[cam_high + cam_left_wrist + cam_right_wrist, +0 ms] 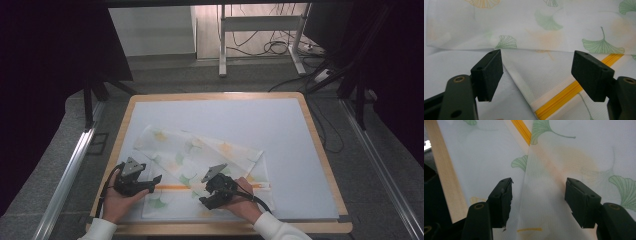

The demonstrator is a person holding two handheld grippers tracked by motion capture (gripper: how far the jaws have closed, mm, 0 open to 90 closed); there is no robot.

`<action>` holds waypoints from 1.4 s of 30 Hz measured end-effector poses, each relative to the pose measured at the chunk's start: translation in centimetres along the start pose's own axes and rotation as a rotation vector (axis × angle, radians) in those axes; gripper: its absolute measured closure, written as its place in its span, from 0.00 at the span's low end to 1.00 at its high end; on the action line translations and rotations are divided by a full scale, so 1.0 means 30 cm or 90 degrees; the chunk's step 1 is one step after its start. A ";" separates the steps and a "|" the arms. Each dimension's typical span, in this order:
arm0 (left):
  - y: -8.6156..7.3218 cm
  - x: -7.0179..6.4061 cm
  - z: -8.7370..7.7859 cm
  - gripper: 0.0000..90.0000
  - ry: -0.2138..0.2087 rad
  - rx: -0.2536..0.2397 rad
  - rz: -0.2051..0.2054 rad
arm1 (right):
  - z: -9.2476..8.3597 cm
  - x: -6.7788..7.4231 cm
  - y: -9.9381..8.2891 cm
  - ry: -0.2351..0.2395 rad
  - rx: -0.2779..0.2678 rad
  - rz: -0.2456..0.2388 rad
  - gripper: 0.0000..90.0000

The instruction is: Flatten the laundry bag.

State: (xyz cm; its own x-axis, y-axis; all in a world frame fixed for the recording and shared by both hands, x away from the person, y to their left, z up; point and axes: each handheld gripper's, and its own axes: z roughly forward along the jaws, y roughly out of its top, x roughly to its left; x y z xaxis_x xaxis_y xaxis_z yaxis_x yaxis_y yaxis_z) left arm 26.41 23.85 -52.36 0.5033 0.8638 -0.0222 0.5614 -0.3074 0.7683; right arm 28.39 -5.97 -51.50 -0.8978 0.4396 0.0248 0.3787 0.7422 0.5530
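Mesh bag (pixel 192 162) lies flat on the white mat (pixel 300 165) that covers your surface (pixel 320 145), in the near-left part, its near edge close to the near edge of the mat. It is a sheer white fabric printed with green and orange ginkgo leaves. An orange zipper (pixel 172 187) runs across it, parallel to the near edge of the surface. The far part of the bag is folded over at an angle, so one pointed corner reaches toward the middle of the mat.

Your left gripper (pixel 152 181) rests at the left end of the bag, level with the zipper. In the left gripper view its jaws stand wide apart; the diagonal folded edge of the bag and the yellow zipper (pixel 574 88) lie between them, and neither pad presses on the fabric.

Your right gripper (pixel 206 201) sits over the near middle of the bag, just on the near side of the zipper. In the right gripper view its jaws are wide, with a raised fold of the mesh (pixel 541 195) between them; the pads do not press on it. That view also shows the wooden rim of the surface (pixel 445 180) beside the mat.

Your left hand (pixel 117 202) and right hand (pixel 242 202) each hold a gripper from the near edge.
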 end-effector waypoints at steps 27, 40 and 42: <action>-0.001 -0.004 0.004 0.28 -0.001 0.008 0.002 | 0.002 -0.025 -0.003 -0.074 0.015 -0.018 0.86; 0.000 -0.003 0.009 0.28 -0.004 0.015 0.005 | -0.054 -0.065 0.024 -0.046 -0.031 0.012 0.98; 0.000 -0.004 0.008 0.28 -0.007 0.010 -0.003 | -0.073 -0.072 0.033 -0.040 -0.047 0.018 0.98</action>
State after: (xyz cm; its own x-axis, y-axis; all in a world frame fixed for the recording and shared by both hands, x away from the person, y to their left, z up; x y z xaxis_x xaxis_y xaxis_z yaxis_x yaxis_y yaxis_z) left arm 26.50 23.66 -52.51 0.5081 0.8607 -0.0326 0.5734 -0.3098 0.7584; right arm 30.23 -7.29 -49.18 -0.8704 0.4922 -0.0093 0.3841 0.6909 0.6125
